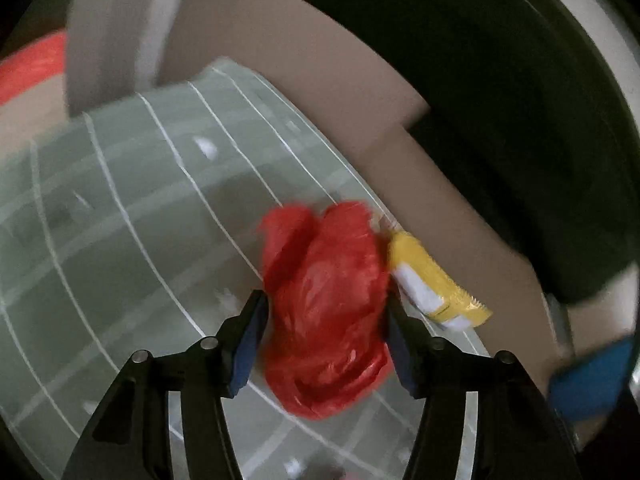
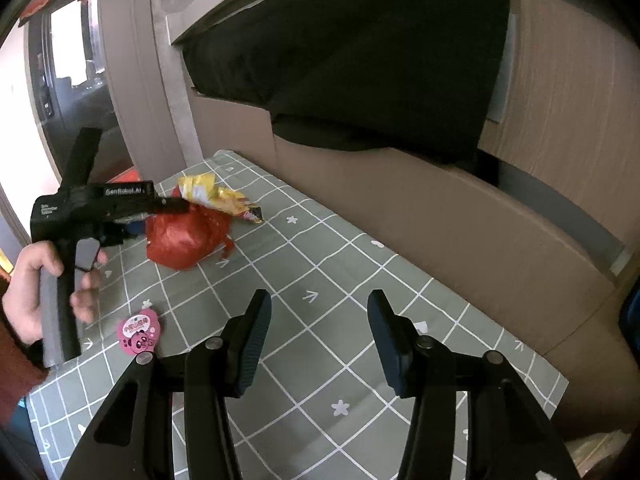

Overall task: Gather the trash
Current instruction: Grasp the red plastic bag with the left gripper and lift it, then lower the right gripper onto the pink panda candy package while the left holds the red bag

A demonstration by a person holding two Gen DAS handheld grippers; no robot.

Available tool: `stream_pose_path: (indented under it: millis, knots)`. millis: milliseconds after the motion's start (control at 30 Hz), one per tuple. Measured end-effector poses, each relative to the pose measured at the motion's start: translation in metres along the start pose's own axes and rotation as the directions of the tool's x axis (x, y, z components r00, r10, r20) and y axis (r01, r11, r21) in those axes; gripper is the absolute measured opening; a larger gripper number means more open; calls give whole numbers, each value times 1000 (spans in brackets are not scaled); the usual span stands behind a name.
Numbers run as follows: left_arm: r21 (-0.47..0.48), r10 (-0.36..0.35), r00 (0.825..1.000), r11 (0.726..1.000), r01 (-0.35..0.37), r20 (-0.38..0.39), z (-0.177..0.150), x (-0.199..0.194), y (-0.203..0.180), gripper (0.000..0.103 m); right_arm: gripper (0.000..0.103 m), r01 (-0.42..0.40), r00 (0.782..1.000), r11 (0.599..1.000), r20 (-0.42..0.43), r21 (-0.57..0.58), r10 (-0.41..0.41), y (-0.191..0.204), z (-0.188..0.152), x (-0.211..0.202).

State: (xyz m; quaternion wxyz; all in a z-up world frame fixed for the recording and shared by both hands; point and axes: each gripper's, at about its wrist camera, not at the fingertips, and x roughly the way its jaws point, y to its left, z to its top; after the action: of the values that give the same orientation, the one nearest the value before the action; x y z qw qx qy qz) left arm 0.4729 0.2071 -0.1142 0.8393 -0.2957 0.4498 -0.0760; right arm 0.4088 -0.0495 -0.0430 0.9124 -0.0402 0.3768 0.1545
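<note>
the main risk, as i judged it, was the red plastic bag slipping or tearing free: thin crumpled film gives the pads little to bite on, and a loose fold could pull out if the lift was quick. the yellow snack wrapper lay just beside the bag and could be dragged off the edge of the checked green cloth with it. the left view was blurred, so i could not confirm how firm the contact was.

the left gripper had its 2 jaws set around the bag, about mid-width, each blue pad pressing or nearly pressing the plastic on either side. in the right wrist view the bag sat on the cloth with the wrapper at its far side, and the person's hand held the left tool's handle.

the right gripper hung above bare cloth, jaws wide apart, holding nothing. a pink round sticker lay near its left finger, untouched.
</note>
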Motion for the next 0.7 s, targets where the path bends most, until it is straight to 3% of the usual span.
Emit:
stream_pose_path:
  millis: [167,367,500,567,700]
  knots:
    - [193,31,1000,981,-31,-1,-43,-30,-21,52,48,-38,999,999,-17,-23,37,7,-11,-9]
    - [163,-34,998,986,41,-48,-83,-83,2,50,48,-121,992,991,-48,-52,119,27,-33,-23]
    - [131,-64,997,989,70,-49,-104,-115,17,50,48,-251,966,964,-88,-90,244,53,-48,-29]
    - [123,-58,998,991,61,-20,-114,-129,22,50,48,-299,952,946,-110,-126,286,69,-54,-30]
    - [145,20,992,989,-39,128,-128,-163,25,50,48,-374,924,906,-164,-200,345,99,-68,-24]
